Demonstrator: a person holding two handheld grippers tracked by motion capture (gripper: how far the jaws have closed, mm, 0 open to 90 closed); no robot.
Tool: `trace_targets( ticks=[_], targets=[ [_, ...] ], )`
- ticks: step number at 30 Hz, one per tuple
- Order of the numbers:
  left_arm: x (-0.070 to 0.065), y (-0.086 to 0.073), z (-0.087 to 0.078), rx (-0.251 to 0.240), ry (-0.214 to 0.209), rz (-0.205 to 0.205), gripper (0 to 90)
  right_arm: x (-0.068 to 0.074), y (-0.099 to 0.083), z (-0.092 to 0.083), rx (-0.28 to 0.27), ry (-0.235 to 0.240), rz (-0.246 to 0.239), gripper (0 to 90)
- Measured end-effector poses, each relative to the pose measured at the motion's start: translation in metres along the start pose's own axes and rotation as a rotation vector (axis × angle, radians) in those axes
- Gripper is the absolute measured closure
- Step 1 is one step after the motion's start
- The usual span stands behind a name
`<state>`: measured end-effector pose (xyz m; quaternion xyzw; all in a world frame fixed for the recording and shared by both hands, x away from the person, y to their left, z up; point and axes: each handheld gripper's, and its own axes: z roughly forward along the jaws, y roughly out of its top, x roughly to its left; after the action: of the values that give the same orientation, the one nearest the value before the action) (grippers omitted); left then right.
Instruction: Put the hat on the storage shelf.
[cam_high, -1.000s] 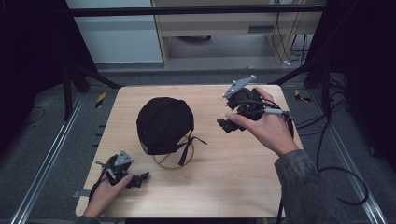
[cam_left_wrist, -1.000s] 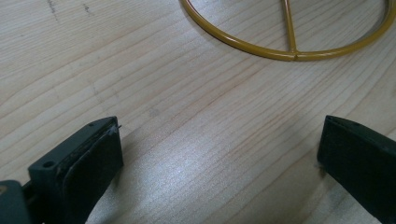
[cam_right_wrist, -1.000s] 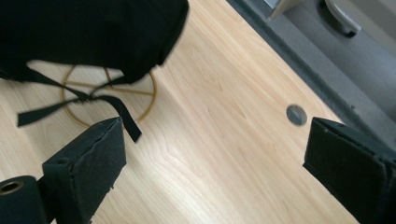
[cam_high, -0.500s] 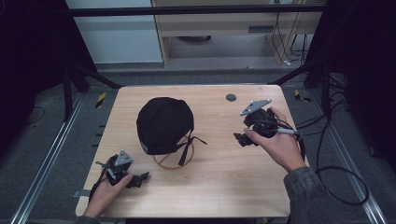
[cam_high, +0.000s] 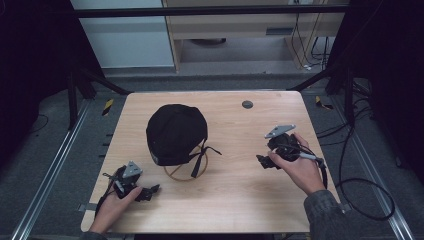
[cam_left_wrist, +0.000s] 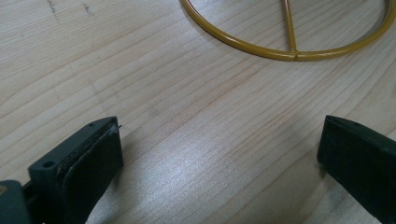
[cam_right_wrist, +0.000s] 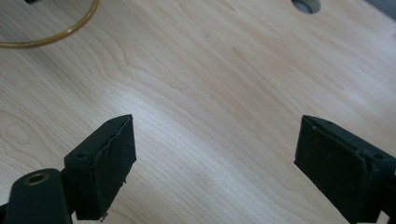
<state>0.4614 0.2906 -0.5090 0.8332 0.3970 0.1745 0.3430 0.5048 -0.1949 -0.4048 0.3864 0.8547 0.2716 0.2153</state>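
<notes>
1. Black cap (cam_high: 176, 133) sits on its yellow wire ring (cam_high: 186, 169), mid-table (cam_high: 230, 200).
2. Left gripper (cam_high: 150, 191), near-left of the cap: jaws wide, empty.
3. Right gripper (cam_high: 262, 162), right of the cap: jaws just narrowing slightly, gaping, holding nothing.

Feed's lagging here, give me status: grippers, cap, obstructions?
Left gripper open, empty. Right gripper open, empty. Black cap on yellow wire stand, untouched. Nothing blocking.

A pale wooden table (cam_high: 235, 200) stands on a grey floor (cam_high: 45, 165). Near its far edge is a small round dark hole (cam_high: 247, 104). Beyond it stands a light cabinet (cam_high: 125, 40), with loose cables (cam_high: 360, 200) lying on the floor at the right
</notes>
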Motion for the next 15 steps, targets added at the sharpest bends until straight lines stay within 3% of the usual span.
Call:
trace_targets(
  ticks=[15],
  targets=[
    [0.0,0.0,0.0,0.0,0.001,-0.001,0.0,0.003,-0.044,0.035,-0.005,0.021,0.114,13.1]
  ],
)
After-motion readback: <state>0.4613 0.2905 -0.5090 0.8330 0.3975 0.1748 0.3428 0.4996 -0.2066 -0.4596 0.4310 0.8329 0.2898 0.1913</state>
